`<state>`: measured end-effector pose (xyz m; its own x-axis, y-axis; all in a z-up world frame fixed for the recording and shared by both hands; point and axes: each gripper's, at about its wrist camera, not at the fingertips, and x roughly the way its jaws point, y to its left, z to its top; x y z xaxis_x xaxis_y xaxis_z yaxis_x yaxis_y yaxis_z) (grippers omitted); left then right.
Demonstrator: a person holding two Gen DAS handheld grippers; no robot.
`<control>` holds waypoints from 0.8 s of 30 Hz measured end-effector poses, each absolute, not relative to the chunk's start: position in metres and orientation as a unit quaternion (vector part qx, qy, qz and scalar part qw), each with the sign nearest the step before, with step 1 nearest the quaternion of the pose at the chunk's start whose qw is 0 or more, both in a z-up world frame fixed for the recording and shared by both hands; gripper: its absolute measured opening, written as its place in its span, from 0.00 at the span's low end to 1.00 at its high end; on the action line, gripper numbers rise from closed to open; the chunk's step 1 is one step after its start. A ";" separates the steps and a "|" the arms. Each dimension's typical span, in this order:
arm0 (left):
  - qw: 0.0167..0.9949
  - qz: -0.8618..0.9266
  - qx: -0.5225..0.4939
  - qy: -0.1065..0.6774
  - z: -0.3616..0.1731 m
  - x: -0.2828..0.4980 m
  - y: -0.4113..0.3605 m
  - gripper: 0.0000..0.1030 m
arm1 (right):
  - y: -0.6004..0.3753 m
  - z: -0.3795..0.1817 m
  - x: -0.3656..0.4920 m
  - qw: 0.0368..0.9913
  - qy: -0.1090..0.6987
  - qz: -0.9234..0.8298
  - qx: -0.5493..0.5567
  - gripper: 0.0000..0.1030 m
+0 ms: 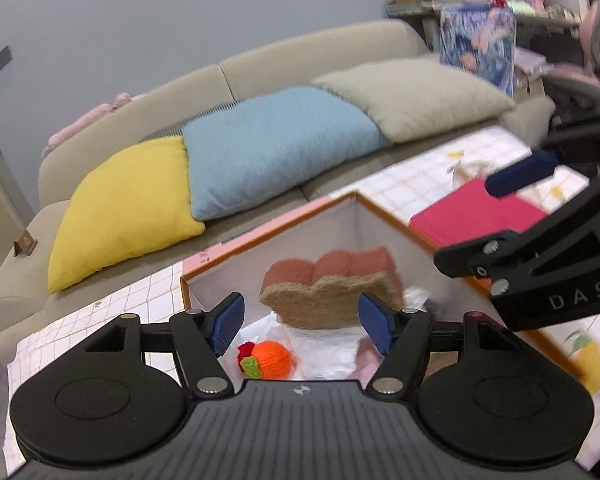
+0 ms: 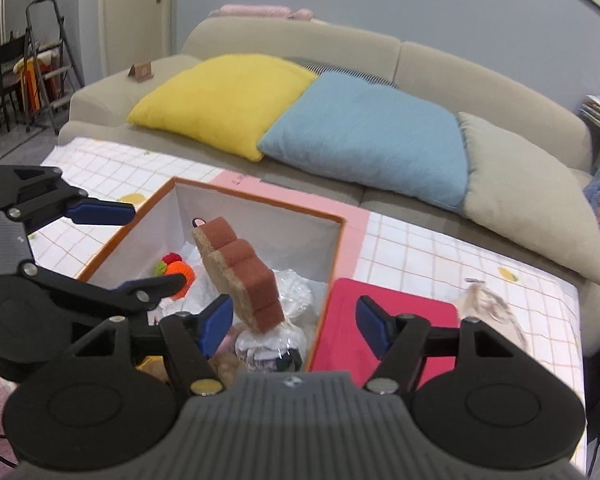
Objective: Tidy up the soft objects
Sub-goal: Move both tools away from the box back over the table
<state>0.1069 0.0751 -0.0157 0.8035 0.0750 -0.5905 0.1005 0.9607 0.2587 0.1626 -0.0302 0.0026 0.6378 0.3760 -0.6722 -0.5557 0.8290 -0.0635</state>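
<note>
An orange-rimmed white box (image 1: 204, 276) (image 2: 342, 240) stands on the checked table. Inside it a brown sponge (image 1: 332, 292) (image 2: 240, 272) leans tilted, touching neither gripper. A knitted orange toy (image 1: 270, 360) (image 2: 178, 270) lies on white wrapping at the bottom. My left gripper (image 1: 304, 326) is open above the box, its blue pads either side of the sponge; it also shows in the right wrist view (image 2: 140, 244). My right gripper (image 2: 294, 326) is open over the box's right wall, empty; one of its fingers (image 1: 520, 172) shows in the left wrist view.
A pink folded cloth (image 2: 384, 332) (image 1: 476, 216) lies right of the box, with a beige furry item (image 2: 488, 304) beyond it. A beige sofa (image 2: 300, 44) with yellow (image 2: 224, 100), blue (image 2: 368, 132) and grey (image 2: 528, 192) cushions runs behind the table. A stepladder (image 2: 40, 60) stands far left.
</note>
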 end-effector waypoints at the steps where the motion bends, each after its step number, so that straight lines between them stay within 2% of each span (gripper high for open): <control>1: 0.943 -0.004 0.134 0.306 -0.012 0.102 0.074 0.75 | -0.037 0.005 0.156 0.898 0.333 0.258 -0.126 0.66; 5: 0.955 0.003 0.092 0.282 -0.001 0.079 0.067 0.75 | -0.063 0.009 0.133 0.907 0.327 0.247 -0.099 0.68; 12: 0.961 0.000 0.021 0.275 0.000 0.046 0.051 0.75 | -0.108 -0.001 0.106 0.900 0.373 0.218 -0.055 0.68; 16: 0.955 -0.016 -0.021 0.295 -0.006 0.035 0.042 0.75 | -0.130 -0.012 0.095 0.891 0.406 0.199 -0.036 0.68; 24: 0.936 -0.054 -0.036 0.346 -0.023 0.028 0.016 0.75 | -0.162 -0.043 0.071 0.875 0.451 0.173 -0.027 0.69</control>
<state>0.0281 0.0165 -0.0235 0.7554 -0.1255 -0.6431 0.0763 0.9917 -0.1039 0.0709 -0.1622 -0.0433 0.5326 0.2786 -0.7992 -0.3282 0.9384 0.1084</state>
